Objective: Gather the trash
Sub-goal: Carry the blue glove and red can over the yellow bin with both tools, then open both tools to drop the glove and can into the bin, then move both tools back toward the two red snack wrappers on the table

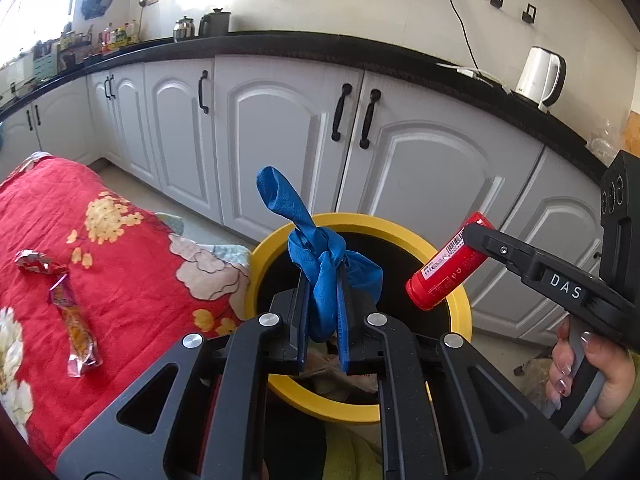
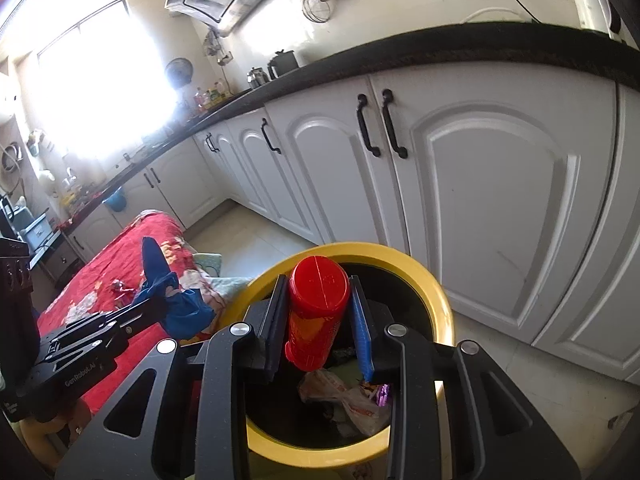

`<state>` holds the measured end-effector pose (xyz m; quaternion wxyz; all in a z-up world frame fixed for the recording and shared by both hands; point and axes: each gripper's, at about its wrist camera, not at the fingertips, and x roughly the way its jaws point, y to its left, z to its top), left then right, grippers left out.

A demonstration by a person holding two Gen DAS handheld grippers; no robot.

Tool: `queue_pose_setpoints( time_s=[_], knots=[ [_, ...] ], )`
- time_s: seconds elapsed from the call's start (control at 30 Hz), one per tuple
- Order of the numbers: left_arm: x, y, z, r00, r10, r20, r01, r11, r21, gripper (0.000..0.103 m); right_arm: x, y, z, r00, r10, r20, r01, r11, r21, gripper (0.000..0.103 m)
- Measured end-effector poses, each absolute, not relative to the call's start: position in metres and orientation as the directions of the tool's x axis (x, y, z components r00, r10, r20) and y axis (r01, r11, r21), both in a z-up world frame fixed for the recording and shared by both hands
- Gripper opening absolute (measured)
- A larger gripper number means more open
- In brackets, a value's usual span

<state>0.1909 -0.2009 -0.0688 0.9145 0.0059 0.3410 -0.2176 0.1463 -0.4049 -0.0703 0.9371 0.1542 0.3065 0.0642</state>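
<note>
Left wrist view: white arched-panel cabinet doors [image 1: 280, 120] with black bar handles run under a black stone countertop [image 1: 320, 46]; white electric kettle [image 1: 538, 76] on it, far right. Red quilted floral bedspread [image 1: 100, 240] fills the left, soft and wrinkled. Round trash bin [image 1: 460, 308], glossy yellow plastic rim, black inside, sits between the bedspread and the cabinets.

Left gripper [image 1: 322, 288] is pressed together on a blue rubber glove [image 1: 320, 256], knotted and crumpled, one limp end sticking up; it hangs over the bin opening. Right gripper [image 1: 470, 236] comes in from the right, hand [image 1: 592, 376] on its grey handle, pinching a red plastic bottle [image 1: 444, 268]: smooth cylinder, barcode label, tilted with its flat end down over the bin rim.

Crinkled foil snack wrapper [image 1: 74, 328], long and flattened, lies on the bedspread, well left of the bin. A smaller crumpled foil scrap [image 1: 34, 260] sits just beyond it.

Right wrist view: bottle [image 2: 316, 312] clamped between the pads, above the bin [image 2: 440, 296]; crumpled plastic bag [image 2: 348, 400] and wrappers inside.
</note>
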Motion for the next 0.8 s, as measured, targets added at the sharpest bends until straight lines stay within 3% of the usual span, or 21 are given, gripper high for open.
queue_pose_setpoints(
  time_s=[0.43,0.57,0.63,0.73,0.8],
  knots=[
    [0.203,-0.217,-0.096,0.612,-0.402,-0.681,0.414,0.896,-0.157,0.011,0.156,-0.41,-0.089,0.778,0.22,-0.589,-0.001,0.937,0.348,0.029],
    [0.206,-0.211,-0.097,0.625,-0.385,-0.679,0.388,0.908,-0.157,0.05,0.156,-0.413,-0.092,0.776,0.215,-0.592,0.023,0.93,0.367,0.053],
    [0.207,-0.205,-0.096,0.634,-0.373,-0.678,0.369,0.916,-0.159,0.059,0.156,-0.416,-0.094,0.776,0.212,-0.593,0.033,0.927,0.374,0.056],
    [0.207,-0.191,-0.092,0.651,-0.358,-0.67,0.33,0.928,-0.175,0.083,0.155,-0.418,-0.094,0.78,0.208,-0.591,0.043,0.923,0.382,0.061],
    [0.206,-0.183,-0.09,0.661,-0.347,-0.665,0.309,0.934,-0.18,0.089,0.154,-0.416,-0.093,0.781,0.211,-0.588,0.04,0.923,0.384,0.062]
  ],
)
